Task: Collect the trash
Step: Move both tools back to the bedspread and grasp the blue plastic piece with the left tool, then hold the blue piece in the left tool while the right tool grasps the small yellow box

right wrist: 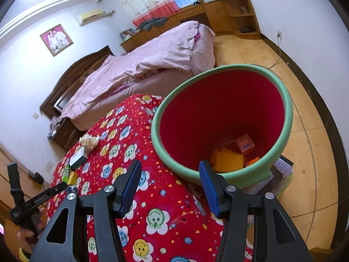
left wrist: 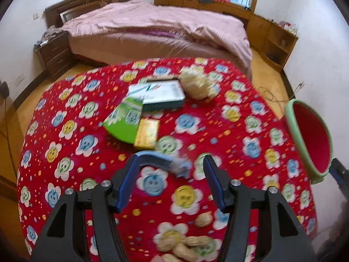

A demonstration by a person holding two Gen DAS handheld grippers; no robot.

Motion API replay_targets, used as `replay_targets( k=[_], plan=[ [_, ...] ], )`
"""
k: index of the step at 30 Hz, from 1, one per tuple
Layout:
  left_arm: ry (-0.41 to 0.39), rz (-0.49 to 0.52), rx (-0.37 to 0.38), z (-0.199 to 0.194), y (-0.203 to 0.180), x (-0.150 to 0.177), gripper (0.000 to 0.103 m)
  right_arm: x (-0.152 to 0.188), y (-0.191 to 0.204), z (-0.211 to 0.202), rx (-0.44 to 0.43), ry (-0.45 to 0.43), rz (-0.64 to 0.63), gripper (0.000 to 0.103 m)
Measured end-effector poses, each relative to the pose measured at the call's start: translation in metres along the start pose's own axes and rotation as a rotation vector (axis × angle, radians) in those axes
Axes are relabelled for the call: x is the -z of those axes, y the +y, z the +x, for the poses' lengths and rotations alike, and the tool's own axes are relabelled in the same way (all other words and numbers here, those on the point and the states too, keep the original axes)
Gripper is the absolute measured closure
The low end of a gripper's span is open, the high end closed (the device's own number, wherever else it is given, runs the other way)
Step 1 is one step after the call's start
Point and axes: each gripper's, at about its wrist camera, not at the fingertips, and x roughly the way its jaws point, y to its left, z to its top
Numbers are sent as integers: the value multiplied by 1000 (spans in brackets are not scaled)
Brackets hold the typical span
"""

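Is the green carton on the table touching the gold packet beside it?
Touching. In the left wrist view the green carton overlaps the gold packet along one edge, no red cloth between them.

Red smiley-flower cloth [left wrist: 229,135]; green-rimmed red bin [right wrist: 172,107]; pink bedspread [left wrist: 152,26].

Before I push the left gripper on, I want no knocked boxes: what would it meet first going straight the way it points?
Probably the blue scrap lying between the open fingers of the left gripper, on the red cloth. Beyond it sits the yellow box. Blur makes depth uncertain.
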Motion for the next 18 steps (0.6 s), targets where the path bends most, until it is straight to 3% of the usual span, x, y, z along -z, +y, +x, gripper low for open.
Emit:
replay_targets(
  k=[2,10,18],
  plan=[
    [34,12,20,9,5,3,29,1,3,1,1,6,-7,47],
    [52,71,-47,33,9,9,27,6,13,4,16,27,-35,47],
    [37,39,-24,43,14,6,27,8,20,10,17,37,-48,47]
  ],
)
